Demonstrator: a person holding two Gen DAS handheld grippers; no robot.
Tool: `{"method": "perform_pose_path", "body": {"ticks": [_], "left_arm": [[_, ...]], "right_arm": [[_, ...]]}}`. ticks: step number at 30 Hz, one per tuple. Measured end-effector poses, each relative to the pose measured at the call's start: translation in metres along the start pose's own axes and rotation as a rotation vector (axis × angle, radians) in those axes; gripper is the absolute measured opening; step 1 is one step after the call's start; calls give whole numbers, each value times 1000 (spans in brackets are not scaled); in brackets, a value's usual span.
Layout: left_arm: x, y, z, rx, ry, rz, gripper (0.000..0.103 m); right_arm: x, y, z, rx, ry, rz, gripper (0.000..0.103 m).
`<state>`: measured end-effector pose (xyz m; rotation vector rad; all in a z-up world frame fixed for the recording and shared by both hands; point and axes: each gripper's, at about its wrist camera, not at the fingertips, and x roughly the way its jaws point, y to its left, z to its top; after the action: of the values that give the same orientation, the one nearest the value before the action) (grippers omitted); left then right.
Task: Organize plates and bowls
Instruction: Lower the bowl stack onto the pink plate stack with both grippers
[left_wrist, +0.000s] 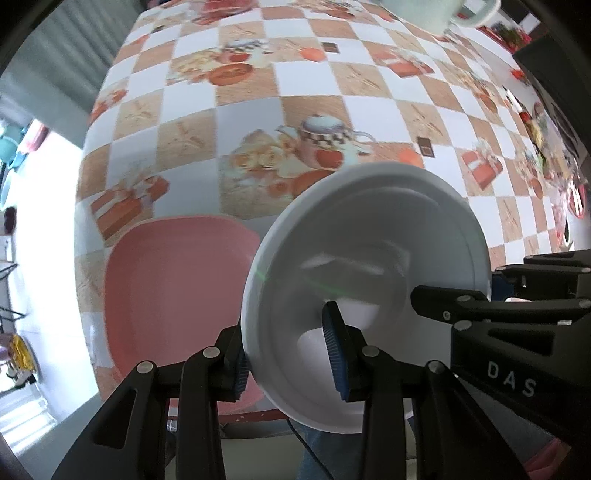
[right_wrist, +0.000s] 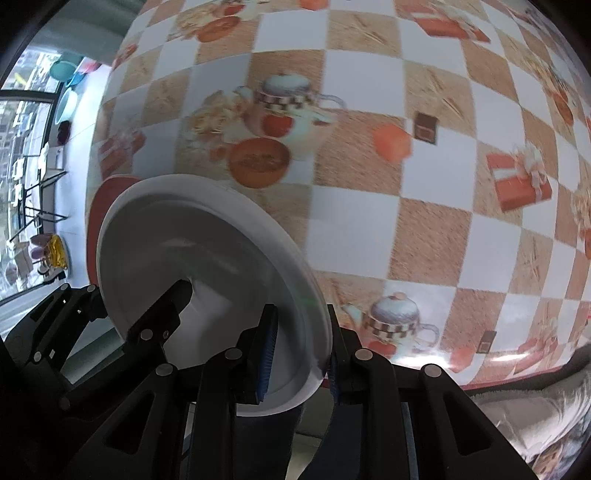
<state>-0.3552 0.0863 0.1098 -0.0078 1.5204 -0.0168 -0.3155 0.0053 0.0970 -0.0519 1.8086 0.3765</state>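
A white round plate (left_wrist: 369, 236) is held on edge above the table's near edge. My left gripper (left_wrist: 290, 354) is shut on its rim, one blue pad (left_wrist: 334, 354) inside, the other behind. My right gripper (right_wrist: 299, 350) is shut on the opposite rim of the same plate (right_wrist: 207, 243); it shows in the left wrist view as black fingers (left_wrist: 480, 306) at the right. A pink squarish plate (left_wrist: 173, 288) lies flat on the table to the left, and shows as a red sliver (right_wrist: 110, 188) behind the white plate.
The table has a checkered cloth (left_wrist: 332, 85) with teapot and gift prints. A pale green mug (left_wrist: 436, 11) stands at the far edge. Bowls and basins (right_wrist: 70, 74) sit on a surface off to the left by a window.
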Motion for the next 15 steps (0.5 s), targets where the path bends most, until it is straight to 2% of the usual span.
{"method": "perform_pose_path", "body": {"ticks": [4,8,15], "left_arm": [[-7,18,-14,-42,-15,13,39],[-11,41,-11,-107,-25,25,39],[-21,76,-25,-209,-39,50,39]], "right_arm": [[1,15,5,-43,-6,1,26],[0,37,12,-90,-11,5,26],[4,71,23,-160,-10,16,26]]}}
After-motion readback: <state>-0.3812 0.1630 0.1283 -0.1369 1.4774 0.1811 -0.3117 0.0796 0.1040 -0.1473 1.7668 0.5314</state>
